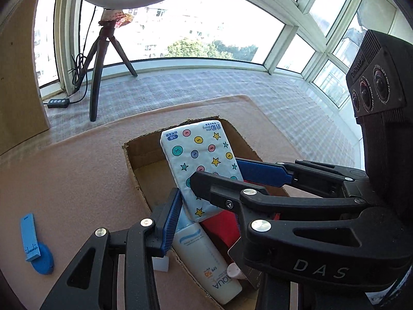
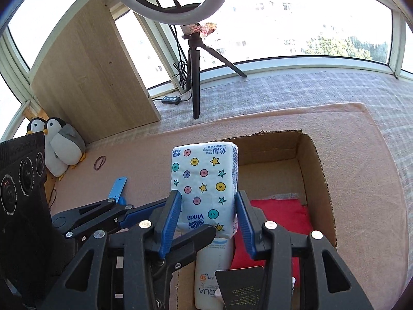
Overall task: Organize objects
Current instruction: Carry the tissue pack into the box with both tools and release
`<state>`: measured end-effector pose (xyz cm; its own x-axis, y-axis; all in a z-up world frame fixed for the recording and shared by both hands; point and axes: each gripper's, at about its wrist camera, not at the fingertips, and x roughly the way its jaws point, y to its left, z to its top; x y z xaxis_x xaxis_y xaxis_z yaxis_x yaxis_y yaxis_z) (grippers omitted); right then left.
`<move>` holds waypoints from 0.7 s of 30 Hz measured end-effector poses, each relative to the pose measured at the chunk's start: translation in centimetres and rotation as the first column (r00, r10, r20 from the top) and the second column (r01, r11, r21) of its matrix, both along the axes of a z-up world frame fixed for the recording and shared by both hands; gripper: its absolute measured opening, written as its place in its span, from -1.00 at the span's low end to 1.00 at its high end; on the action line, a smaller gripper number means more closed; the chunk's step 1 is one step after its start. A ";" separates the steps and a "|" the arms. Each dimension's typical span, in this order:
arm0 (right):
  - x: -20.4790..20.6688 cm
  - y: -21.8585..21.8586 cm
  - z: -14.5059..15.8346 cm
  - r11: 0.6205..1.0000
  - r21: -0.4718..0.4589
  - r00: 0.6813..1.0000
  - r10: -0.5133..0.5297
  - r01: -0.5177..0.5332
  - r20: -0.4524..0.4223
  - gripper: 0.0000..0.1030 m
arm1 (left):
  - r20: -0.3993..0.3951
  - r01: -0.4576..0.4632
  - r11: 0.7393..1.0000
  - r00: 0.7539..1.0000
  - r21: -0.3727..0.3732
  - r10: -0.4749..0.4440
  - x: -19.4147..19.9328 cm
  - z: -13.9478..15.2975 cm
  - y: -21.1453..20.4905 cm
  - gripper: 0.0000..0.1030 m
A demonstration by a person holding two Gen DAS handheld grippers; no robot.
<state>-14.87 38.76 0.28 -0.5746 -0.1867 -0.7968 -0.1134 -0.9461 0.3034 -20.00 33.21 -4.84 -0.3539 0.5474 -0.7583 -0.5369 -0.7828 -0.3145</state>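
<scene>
Tissue pack [image 2: 205,188]: a white Vinda pack printed with stars and coloured dots, held upright above the open cardboard box [image 2: 324,178], its lower end over the box's near contents.
Right gripper [image 2: 209,222]: its two blue pads press the pack's lower sides, one on each side; jaws closed on the pack.
Left gripper [image 1: 206,183]: reaches in from the side; one blue pad [image 1: 171,219] lies against the pack's lower edge, the other blue pad [image 1: 260,171] sits behind the pack's opposite edge. From the left wrist view it appears to clamp the same pack, though contact on the far pad is partly hidden.
Cardboard box: open-topped, resting on a pink mat [image 2: 361,134]; far half bare.
Box contents: a white sunscreen bottle [image 1: 206,258] marked SPF 50 lying flat, a red cloth item [image 2: 281,219] beside it, a dark card [image 2: 240,286] at the near end.
Mat, outside the box: a blue stand [image 1: 32,242], a rubber band [image 2: 100,162].
Background: two plush penguins [image 2: 60,144], a wooden board [image 2: 95,72], a ring light on a tripod [image 2: 193,77], windows behind.
</scene>
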 end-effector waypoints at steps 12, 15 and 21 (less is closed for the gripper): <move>0.1 2.1 -1.3 0.998 0.033 0.998 -0.059 0.058 0.024 0.16 | -0.012 0.006 0.998 1.000 -0.064 -0.007 -0.4 -0.9 0.1 0.26; 0.3 2.1 -1.4 0.997 0.031 0.997 -0.073 0.072 0.033 0.16 | -0.014 -0.006 0.998 1.000 -0.069 0.005 -0.4 -0.9 -0.9 0.26; 1.0 1.1 -0.9 0.996 0.010 0.996 -0.091 0.091 0.016 0.16 | 0.004 -0.061 0.996 0.998 -0.063 0.062 0.3 -0.7 -4.4 0.26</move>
